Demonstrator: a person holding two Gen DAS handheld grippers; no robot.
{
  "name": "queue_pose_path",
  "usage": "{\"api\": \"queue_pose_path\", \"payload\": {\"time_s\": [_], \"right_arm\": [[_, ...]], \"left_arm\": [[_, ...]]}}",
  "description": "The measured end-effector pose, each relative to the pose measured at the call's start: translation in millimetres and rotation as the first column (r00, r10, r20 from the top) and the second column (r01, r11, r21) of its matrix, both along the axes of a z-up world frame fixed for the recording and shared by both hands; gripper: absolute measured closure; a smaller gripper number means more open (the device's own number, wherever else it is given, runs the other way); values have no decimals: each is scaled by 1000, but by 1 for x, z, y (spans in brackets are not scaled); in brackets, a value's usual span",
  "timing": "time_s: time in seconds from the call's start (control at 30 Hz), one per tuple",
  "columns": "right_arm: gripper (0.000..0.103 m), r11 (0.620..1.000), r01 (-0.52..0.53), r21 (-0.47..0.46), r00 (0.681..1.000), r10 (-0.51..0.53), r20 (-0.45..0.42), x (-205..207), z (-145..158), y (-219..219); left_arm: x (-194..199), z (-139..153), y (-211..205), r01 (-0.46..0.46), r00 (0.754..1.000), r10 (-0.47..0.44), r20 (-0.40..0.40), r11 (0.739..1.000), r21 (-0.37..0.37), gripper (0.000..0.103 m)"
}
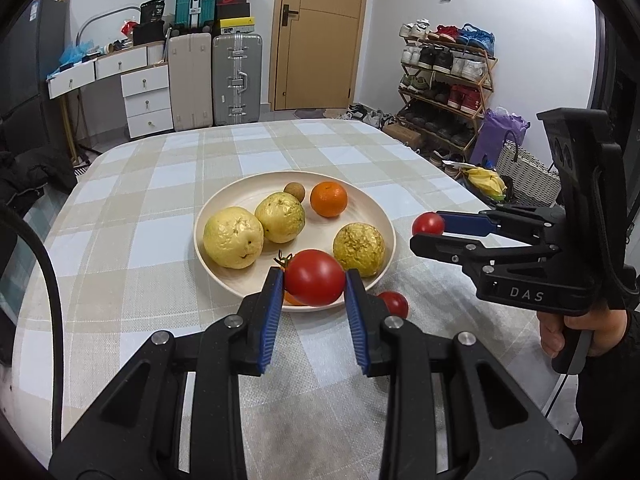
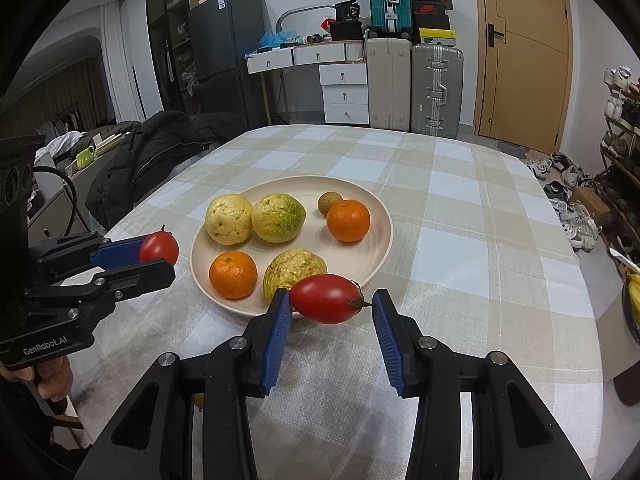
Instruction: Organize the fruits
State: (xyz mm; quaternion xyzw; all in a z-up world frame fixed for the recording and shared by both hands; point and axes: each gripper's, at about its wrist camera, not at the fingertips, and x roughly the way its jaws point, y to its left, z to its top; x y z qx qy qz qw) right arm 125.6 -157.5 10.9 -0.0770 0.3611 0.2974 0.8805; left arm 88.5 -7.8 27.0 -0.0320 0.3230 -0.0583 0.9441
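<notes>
A cream plate (image 1: 224,204) (image 2: 380,216) on the checked tablecloth holds three yellow guavas (image 1: 233,237), two oranges (image 2: 348,220) and a small brown longan (image 1: 294,191). My left gripper (image 1: 314,284) is shut on a red tomato (image 1: 315,277) above the plate's near rim; it also shows in the right wrist view (image 2: 159,249). My right gripper (image 2: 330,304) holds its jaws around an elongated red tomato (image 2: 326,298); the left pad touches it, the right pad stands apart from its stem. In the left wrist view the right gripper (image 1: 426,232) pinches a tomato (image 1: 428,224). Another small tomato (image 1: 394,304) lies on the cloth beside the plate.
The table (image 1: 168,184) has rounded edges. A black jacket (image 2: 152,152) lies off its left side. A shoe rack (image 1: 444,80), a basket and bags stand to the right. Suitcases (image 1: 236,76) and drawers stand by the far wall.
</notes>
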Motion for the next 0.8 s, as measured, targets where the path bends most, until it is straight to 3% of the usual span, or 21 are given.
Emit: {"api": "queue_pose_path", "payload": {"time_s": [0.8], "right_arm": [[60, 998, 7, 54, 1000, -8, 24, 1, 4, 0]], "left_arm": [[21, -23, 27, -65, 997, 66, -45, 998, 7, 75]]}}
